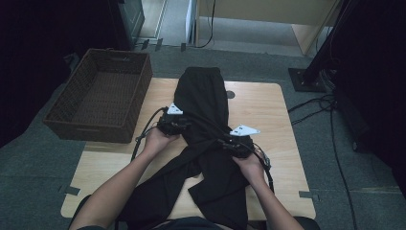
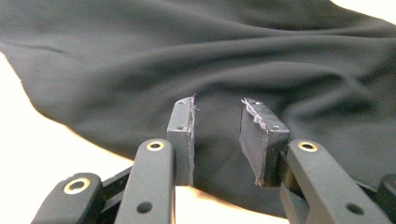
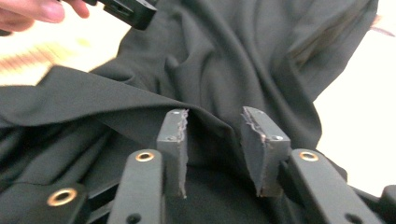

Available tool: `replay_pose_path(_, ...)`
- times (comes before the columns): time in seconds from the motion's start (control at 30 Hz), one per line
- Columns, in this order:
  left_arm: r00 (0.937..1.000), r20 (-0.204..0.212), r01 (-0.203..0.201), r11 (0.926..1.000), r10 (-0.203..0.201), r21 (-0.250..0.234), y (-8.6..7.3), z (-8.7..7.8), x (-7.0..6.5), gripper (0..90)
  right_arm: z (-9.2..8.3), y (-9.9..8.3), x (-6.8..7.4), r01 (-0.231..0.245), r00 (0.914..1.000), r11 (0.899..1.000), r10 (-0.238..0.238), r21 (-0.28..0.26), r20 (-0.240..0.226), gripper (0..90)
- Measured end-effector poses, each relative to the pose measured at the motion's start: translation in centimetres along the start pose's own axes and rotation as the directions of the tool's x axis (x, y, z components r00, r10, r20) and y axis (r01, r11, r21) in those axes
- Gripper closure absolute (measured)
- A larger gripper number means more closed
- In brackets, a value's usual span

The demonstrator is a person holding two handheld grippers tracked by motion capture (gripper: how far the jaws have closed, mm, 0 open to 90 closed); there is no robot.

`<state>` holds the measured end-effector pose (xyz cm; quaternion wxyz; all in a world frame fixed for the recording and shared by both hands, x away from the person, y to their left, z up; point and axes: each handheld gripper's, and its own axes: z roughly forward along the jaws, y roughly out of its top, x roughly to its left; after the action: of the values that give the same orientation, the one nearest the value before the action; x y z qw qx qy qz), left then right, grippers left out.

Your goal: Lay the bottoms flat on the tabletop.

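In the left gripper view the left gripper point(image 2: 217, 140) has its jaws parted with nothing pinched between the pads, the black soft-cloth garment point(image 2: 224, 60) lying just behind them. The right gripper point(image 3: 215, 149) likewise stands apart, its pads hovering over creased folds without clamping them. The garment sprawls lengthwise across the pale wooden table point(image 1: 268, 110), hanging off the near edge. A dark brown woven wicker basket point(image 1: 98, 96) sits at the table's left.
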<state>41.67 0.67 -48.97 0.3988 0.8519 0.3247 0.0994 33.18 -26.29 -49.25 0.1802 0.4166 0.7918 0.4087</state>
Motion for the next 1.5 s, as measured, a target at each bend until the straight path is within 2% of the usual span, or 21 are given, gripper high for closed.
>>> replay_pose_path(0.1, 0.9994, 0.026, -0.023, 0.9995, 0.022, 0.022, -0.9, 0.3, -1.5, 64.4, 1.0, -0.5, 0.3, 0.002, 1.0, 1.0, -0.002, 0.029, 0.004, 61.4)
replay_pose_path(0.27, 0.9988, 0.044, -0.025, 0.999, 0.023, 0.037, -1.4, 0.7, -2.2, 63.9, 2.0, -1.0, 0.2, 0.006, 0.9999, 0.997, -0.007, 0.077, 0.008, 60.3)
replay_pose_path(0.47, 0.9984, 0.053, -0.024, 0.9985, 0.022, 0.049, -1.9, 1.4, -2.2, 63.5, 2.3, -1.6, 0.1, -0.005, 0.9999, 0.998, 0.004, 0.068, 0.012, 59.8)
replay_pose_path(0.53, 0.9986, 0.05, -0.018, 0.9992, 0.017, 0.035, -2.0, 1.6, -2.1, 63.7, 2.4, -1.6, 0.1, -0.003, 0.9998, 0.998, 0.002, 0.063, 0.019, 59.9)
replay_pose_path(0.6, 0.9987, 0.042, -0.031, 0.999, 0.03, 0.032, -1.9, 1.6, -2.0, 64.0, 2.5, -1.6, 0.0, -0.007, 0.9997, 0.999, 0.006, 0.05, 0.026, 60.1)
replay_pose_path(0.73, 0.9997, 0.02, -0.011, 0.9995, 0.01, 0.031, -1.5, 2.0, -1.4, 64.9, 3.1, -1.2, -0.2, -0.014, 0.9994, 0.999, 0.012, 0.047, 0.031, 60.3)
replay_pose_path(0.83, 1.0, -0.001, -0.002, 0.9996, 0.002, 0.027, -1.0, 2.5, -0.4, 65.4, 4.1, -0.5, -0.6, -0.013, 0.9994, 0.999, 0.012, 0.041, 0.032, 60.3)
replay_pose_path(0.97, 0.9982, -0.029, 0.053, 0.9984, -0.053, 0.019, 0.2, 3.6, 1.4, 65.8, 5.9, 0.9, -1.6, -0.019, 0.9993, 0.999, 0.018, 0.043, 0.034, 60.5)
replay_pose_path(1.17, 0.9965, -0.064, 0.056, 0.9978, -0.054, 0.035, 1.7, 4.8, 3.3, 65.9, 8.0, 2.6, -2.8, -0.045, 0.9972, 0.998, 0.043, 0.037, 0.061, 60.5)
replay_pose_path(1.23, 0.9961, -0.063, 0.063, 0.9978, -0.062, 0.021, 1.6, 4.8, 3.4, 65.8, 8.2, 2.8, -2.8, -0.054, 0.9966, 0.998, 0.051, 0.038, 0.065, 60.4)
replay_pose_path(1.3, 0.994, -0.054, 0.097, 0.9952, -0.096, 0.018, 1.7, 4.6, 3.5, 65.2, 8.2, 2.8, -2.8, -0.052, 0.9965, 0.998, 0.05, 0.039, 0.067, 60.0)
replay_pose_path(1.33, 0.9936, -0.052, 0.101, 0.9948, -0.1, 0.011, 1.8, 4.3, 3.5, 65.1, 8.1, 2.7, -2.8, -0.052, 0.9965, 0.998, 0.049, 0.038, 0.068, 59.7)
replay_pose_path(1.4, 0.9964, -0.052, 0.068, 0.9976, -0.067, 0.015, 1.9, 3.7, 3.2, 63.0, 8.0, 2.6, -2.7, -0.052, 0.997, 0.998, 0.05, 0.035, 0.06, 58.2)
replay_pose_path(1.5, 0.9983, -0.025, 0.053, 0.9985, -0.054, -0.014, 1.6, 2.1, 2.5, 60.4, 7.6, 2.3, -2.7, -0.054, 0.9977, 0.998, 0.052, 0.04, 0.043, 55.0)
